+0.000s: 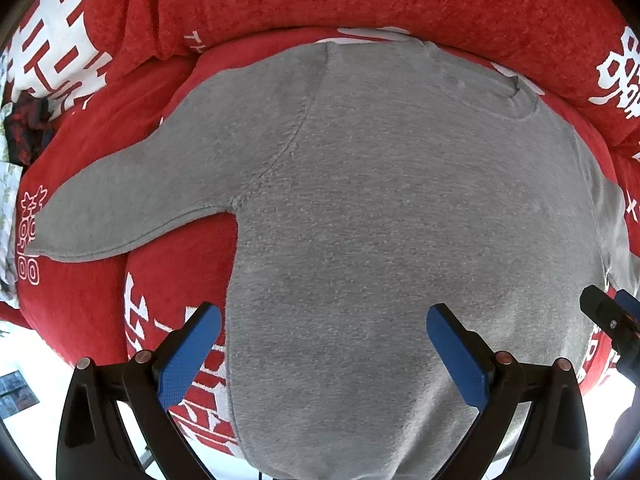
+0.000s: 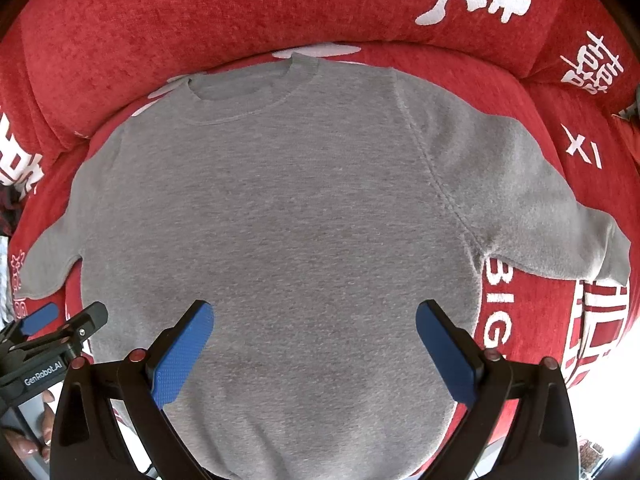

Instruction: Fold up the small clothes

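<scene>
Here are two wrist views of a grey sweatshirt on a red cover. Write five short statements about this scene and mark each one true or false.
1. The grey sweatshirt lies spread flat, front up. True.
2. The left claw is shut on the hem. False: its fingers stand apart, holding nothing.
3. Both sleeves are folded over the chest. False: the left sleeve and the right sleeve lie out to the sides.
4. The red cover bears white characters. True.
5. The right claw is open. True.
</scene>
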The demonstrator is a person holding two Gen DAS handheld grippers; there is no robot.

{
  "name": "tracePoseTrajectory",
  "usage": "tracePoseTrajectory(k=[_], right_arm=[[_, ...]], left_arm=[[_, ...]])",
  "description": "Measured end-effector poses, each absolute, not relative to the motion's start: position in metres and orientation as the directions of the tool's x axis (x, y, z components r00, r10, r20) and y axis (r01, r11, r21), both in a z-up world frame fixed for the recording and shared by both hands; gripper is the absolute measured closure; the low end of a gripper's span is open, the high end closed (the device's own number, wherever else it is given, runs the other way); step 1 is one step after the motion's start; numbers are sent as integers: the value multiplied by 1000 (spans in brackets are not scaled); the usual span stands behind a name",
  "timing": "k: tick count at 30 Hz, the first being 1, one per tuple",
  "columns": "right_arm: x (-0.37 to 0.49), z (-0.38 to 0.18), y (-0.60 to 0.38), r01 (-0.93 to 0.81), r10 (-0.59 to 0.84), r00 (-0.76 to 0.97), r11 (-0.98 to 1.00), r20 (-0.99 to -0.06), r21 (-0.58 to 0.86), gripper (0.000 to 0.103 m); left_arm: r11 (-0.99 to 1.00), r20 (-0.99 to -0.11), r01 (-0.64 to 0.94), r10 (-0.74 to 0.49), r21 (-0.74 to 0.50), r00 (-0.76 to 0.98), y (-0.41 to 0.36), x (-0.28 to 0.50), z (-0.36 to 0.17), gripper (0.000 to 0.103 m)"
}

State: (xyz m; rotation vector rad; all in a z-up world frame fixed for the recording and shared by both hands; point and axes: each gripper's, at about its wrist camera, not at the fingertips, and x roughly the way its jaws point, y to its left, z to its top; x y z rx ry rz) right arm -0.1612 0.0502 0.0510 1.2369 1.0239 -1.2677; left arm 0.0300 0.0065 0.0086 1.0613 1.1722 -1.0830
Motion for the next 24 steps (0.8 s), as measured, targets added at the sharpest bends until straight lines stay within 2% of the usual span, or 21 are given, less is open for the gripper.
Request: tracePoseTrajectory(k=[24], right_arm=[[-146,58,48,995,-117,60,-69,-991,69,2]], left_arm=[[170,-996,985,-78,27,41,13,49,7,0]])
